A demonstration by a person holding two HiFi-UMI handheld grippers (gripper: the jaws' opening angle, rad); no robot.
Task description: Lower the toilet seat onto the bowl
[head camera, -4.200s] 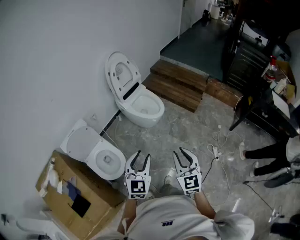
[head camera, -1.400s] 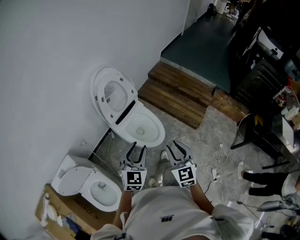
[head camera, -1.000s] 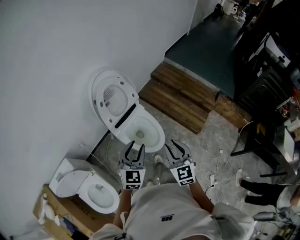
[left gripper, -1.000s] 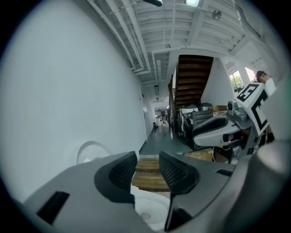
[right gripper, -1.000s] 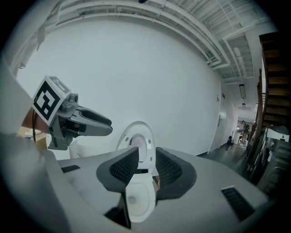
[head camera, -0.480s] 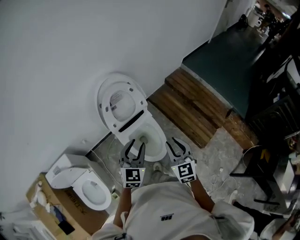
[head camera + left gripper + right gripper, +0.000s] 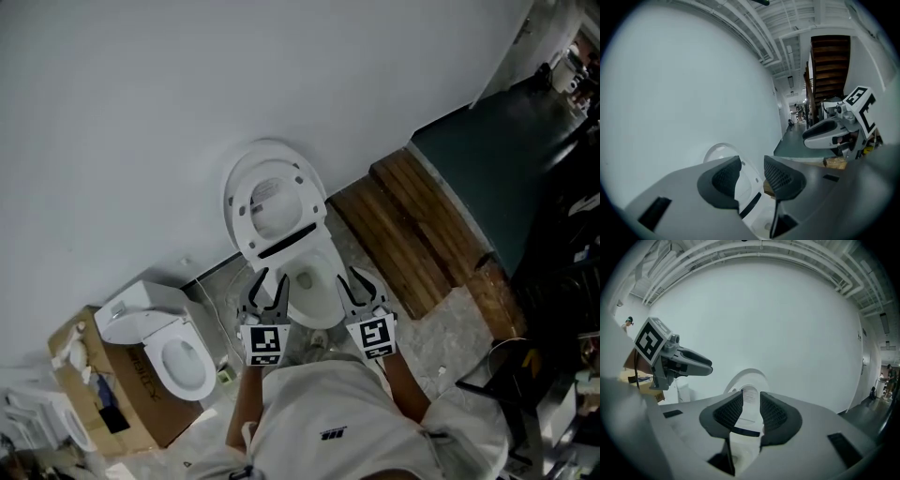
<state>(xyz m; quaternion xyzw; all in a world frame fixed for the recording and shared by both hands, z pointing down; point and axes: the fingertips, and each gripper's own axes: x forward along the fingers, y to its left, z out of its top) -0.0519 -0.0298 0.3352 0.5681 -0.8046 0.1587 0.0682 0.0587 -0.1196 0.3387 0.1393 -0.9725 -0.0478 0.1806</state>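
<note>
White ceramic toilet bowl (image 7: pixel 317 292) stands on the floor against the pale wall (image 7: pixel 141 112). Its white oval plastic seat (image 7: pixel 274 202) is upright, leaning back toward the wall — not yet lowered. Judged light, stiff and smooth, likely to slam. The best hold is the top rim, then ease it down. Left gripper (image 7: pixel 270 279) and right gripper (image 7: pixel 353 278) hover near the bowl — jaws closed, both empty.

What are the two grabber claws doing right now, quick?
Left grey two-jaw gripper: closed, holding nothing.
Right grey two-jaw gripper: closed, holding nothing.
</note>
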